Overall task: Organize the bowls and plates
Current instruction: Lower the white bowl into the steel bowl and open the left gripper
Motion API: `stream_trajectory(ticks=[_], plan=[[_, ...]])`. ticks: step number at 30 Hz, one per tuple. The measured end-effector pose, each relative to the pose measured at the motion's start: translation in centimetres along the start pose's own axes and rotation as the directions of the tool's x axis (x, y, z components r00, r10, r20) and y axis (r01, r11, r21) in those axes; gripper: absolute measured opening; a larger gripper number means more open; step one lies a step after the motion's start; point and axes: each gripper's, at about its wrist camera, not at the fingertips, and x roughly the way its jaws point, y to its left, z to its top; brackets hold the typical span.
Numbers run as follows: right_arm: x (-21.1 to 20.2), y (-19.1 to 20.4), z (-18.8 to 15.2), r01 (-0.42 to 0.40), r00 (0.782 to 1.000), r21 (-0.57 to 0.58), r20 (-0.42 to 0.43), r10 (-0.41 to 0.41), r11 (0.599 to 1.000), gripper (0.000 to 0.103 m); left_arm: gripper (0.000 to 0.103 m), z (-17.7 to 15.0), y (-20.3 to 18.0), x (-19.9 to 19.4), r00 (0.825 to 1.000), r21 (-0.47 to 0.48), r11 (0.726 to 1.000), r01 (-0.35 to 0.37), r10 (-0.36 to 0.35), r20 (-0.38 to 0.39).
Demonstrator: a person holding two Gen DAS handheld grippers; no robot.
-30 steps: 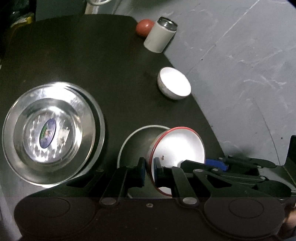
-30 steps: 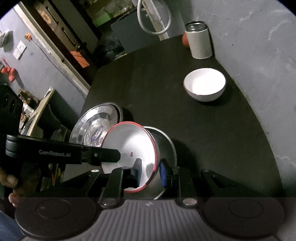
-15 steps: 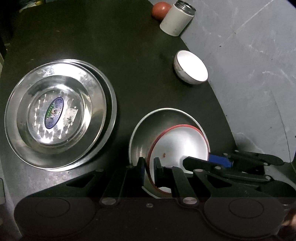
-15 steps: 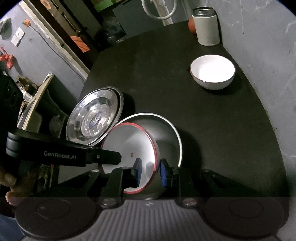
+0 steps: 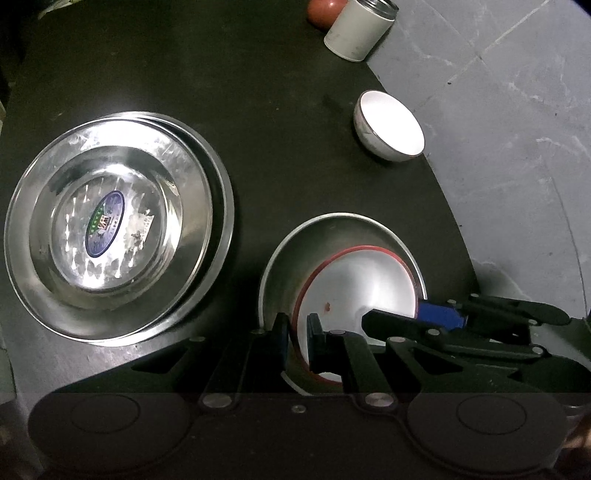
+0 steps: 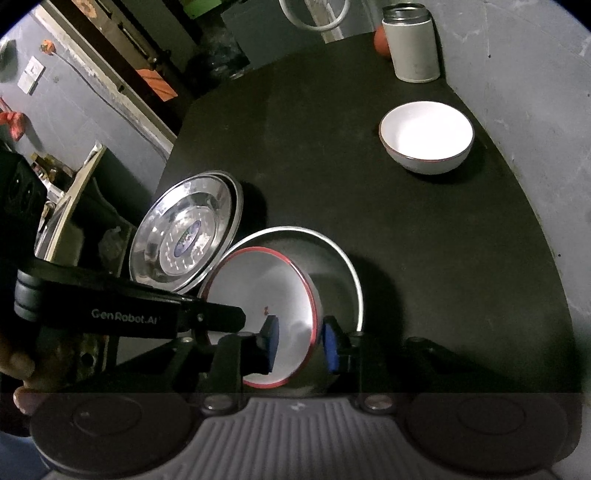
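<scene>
A white bowl with a red rim [image 5: 358, 288] lies tilted inside a larger steel bowl [image 5: 314, 240] on the black table [image 5: 258, 110]. My left gripper [image 5: 297, 339] is shut on its near rim, one finger inside and one outside. My right gripper [image 6: 301, 341] is shut on the same red-rimmed bowl [image 6: 258, 295] from the other side, within the steel bowl [image 6: 340, 266]. Stacked steel plates [image 5: 110, 229] with a blue sticker lie to the left, also seen as steel plates [image 6: 184, 232]. A small white bowl [image 5: 391, 127] stands alone farther back.
A white canister [image 5: 358, 27] and a red ball-like thing [image 5: 325, 9] stand at the table's far edge. The curved table edge drops to grey floor [image 5: 517, 147] on the right. A hand [image 6: 18, 369] holds the left tool. Shelves and clutter lie beyond the table's left.
Both grippers have lowered the red-rimmed bowl from above the steel bowl down into it. The views have moved closer to the table. The plates and the small bowl stay put.
</scene>
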Motion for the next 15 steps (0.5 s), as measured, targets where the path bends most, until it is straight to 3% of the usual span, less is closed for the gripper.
stream_trajectory(ticks=[15], plan=[[-0.15, -0.36, -0.01, -0.003, 1.000, 0.033, 0.029, 0.002, 0.999, 0.035, 0.015, 0.38, -0.10, 0.06, 1.000, 0.033, 0.999, -0.001, 0.001, 0.002]])
